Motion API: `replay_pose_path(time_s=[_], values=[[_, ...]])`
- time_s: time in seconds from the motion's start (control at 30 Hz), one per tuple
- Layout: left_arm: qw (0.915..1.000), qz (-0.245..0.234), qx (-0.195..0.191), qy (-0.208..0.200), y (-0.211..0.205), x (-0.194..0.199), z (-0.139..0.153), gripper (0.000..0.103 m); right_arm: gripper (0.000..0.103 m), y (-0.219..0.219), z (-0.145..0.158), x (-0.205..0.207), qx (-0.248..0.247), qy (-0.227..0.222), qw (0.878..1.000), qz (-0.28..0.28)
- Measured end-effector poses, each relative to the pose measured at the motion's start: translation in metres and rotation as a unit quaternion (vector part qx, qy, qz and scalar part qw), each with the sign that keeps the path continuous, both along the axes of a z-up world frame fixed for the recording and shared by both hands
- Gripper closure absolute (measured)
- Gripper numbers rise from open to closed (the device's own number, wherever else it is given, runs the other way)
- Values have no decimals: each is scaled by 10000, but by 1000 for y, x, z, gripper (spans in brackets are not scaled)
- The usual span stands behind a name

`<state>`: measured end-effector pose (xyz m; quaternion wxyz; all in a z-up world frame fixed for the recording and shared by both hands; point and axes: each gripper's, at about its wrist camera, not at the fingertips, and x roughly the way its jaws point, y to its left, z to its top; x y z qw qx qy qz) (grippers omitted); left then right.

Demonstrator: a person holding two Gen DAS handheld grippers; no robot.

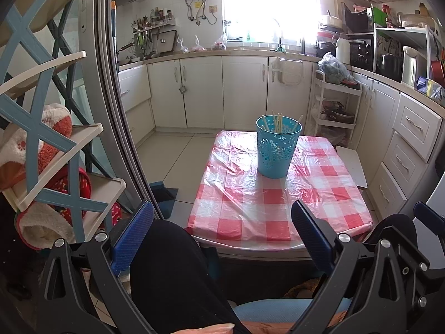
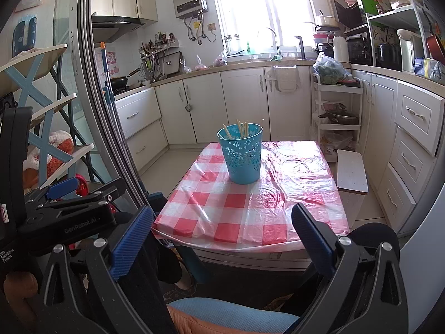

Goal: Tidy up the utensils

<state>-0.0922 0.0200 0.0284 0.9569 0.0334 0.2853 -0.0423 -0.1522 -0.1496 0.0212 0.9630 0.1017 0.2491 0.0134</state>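
A turquoise plastic bucket with a cut-out flower pattern [image 1: 277, 147] stands upright toward the far end of a small table under a red-and-white checked plastic cloth [image 1: 250, 208]; inside it, a handful of pale wooden chopsticks [image 1: 278, 122] lean against the rim, their tips poking above it. The bucket sits alone on the cloth, well apart from me. My left gripper [image 1: 222, 233] hangs short of the table's near edge, jaws released and spread wide with nothing between the blue pads [image 1: 133, 233]. My right gripper [image 2: 222, 236] hovers likewise before the near edge, jaws parted and empty; from its camera the bucket [image 2: 241, 154] and chopsticks [image 2: 241, 128] stand left of the table's centre. A white board [image 2: 351, 171] lies just beside the table's right edge. Beyond, a white tiered trolley [image 1: 338, 105] carries pots and a filled plastic bag against cream kitchen cabinets [image 1: 222, 91]. To my left, a blue-and-cream rack [image 1: 50, 139] holds soft slippers.
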Motion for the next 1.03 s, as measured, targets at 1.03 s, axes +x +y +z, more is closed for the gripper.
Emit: replay_pose_path(time_s=[1.03], values=[[9997,19,246,38,-8,5,-10,8,7,3,0,-4,-181,-161,9997,-48]])
